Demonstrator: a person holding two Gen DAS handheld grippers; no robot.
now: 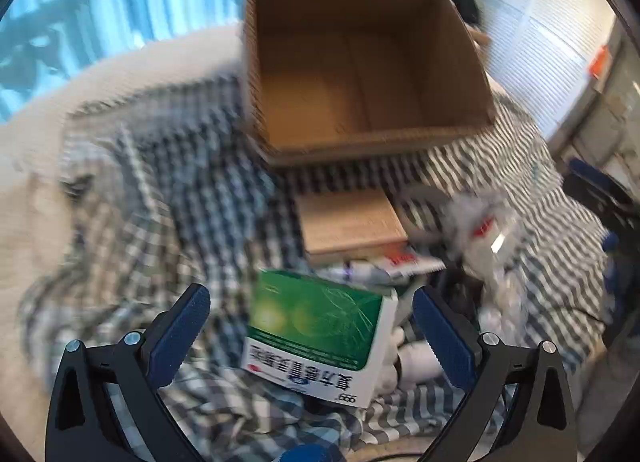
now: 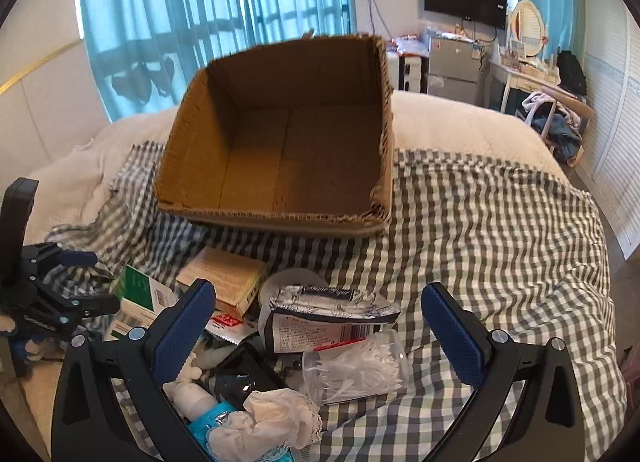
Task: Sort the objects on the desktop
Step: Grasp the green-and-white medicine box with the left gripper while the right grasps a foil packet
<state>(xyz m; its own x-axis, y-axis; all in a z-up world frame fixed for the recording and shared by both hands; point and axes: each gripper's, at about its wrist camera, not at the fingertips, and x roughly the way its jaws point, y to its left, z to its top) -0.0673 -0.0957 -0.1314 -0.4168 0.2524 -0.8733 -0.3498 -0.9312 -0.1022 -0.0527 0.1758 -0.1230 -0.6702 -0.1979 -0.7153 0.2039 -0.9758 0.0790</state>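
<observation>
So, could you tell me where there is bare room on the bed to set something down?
The checked cloth is bare right of the clutter, out to its far edge, and the cardboard box shows only bare floor. It is crowded near the grippers: green box, brown box, packet, clear tub, white cloth.

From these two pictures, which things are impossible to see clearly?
- Left wrist view: motion blur smears the items behind the green medicine box, beside the tan box.
- Right wrist view: the left gripper hides part of that green box.
- Black object: buried under the tissue pack; identity unclear.
</observation>
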